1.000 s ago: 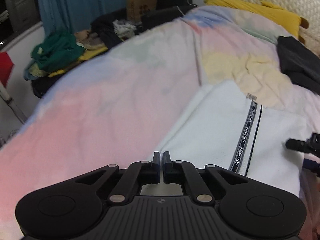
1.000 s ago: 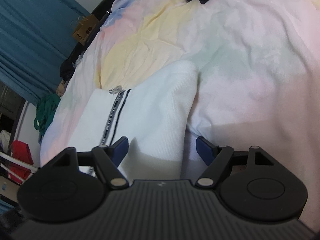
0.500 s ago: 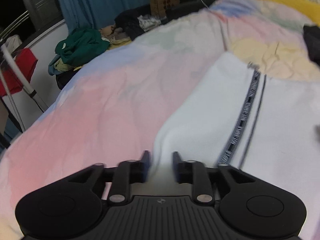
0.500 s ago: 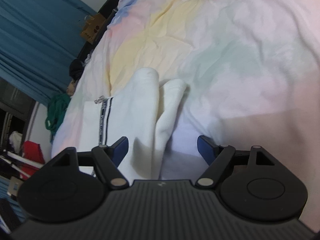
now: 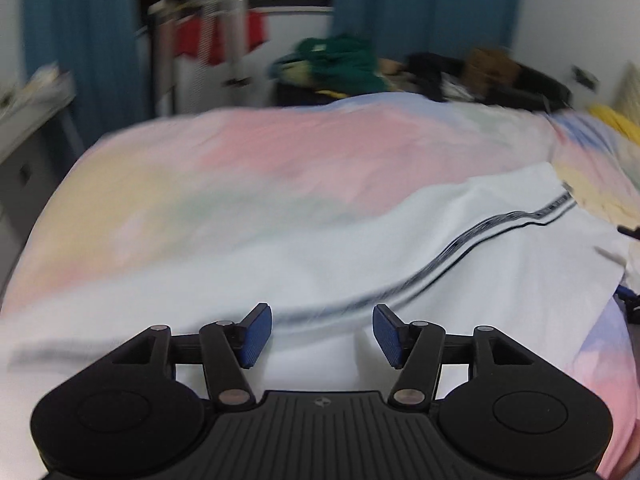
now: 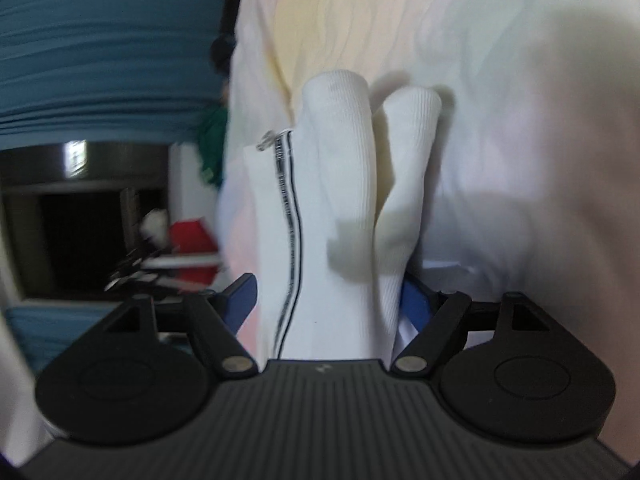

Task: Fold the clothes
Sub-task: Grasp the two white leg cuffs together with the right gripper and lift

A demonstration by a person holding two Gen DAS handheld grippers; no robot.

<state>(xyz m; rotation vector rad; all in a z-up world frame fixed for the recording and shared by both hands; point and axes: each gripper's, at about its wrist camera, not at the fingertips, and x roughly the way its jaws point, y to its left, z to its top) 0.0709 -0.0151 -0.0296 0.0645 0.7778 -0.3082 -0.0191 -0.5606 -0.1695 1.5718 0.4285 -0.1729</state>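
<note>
A white zip-up garment (image 5: 440, 240) with a black striped band (image 5: 480, 232) lies spread on the pastel bed cover (image 5: 240, 168). My left gripper (image 5: 322, 334) hovers low over its near edge. Its jaws are opening and the blue pads (image 5: 256, 332) press on nothing. In the right wrist view the same garment (image 6: 340, 200) stands bunched in two upright ridges, its zip pull (image 6: 266, 142) at the far end. My right gripper (image 6: 326, 300) is open wide, with the cloth running between its jaws. The right pad is partly hidden behind the fabric.
A pile of clothes with a green garment (image 5: 340, 64) lies beyond the bed's far side. Blue curtains (image 5: 420, 12) and a rack with a red garment (image 5: 216, 36) stand behind. A yellow pillow (image 5: 616, 120) is at the right, and a desk edge (image 5: 32, 92) at the left.
My left gripper went from shut to open and swung quickly sideways, so its view now faces the curtains. The right gripper tilted and sank, and the garment bunched into two ridges between its jaws.
</note>
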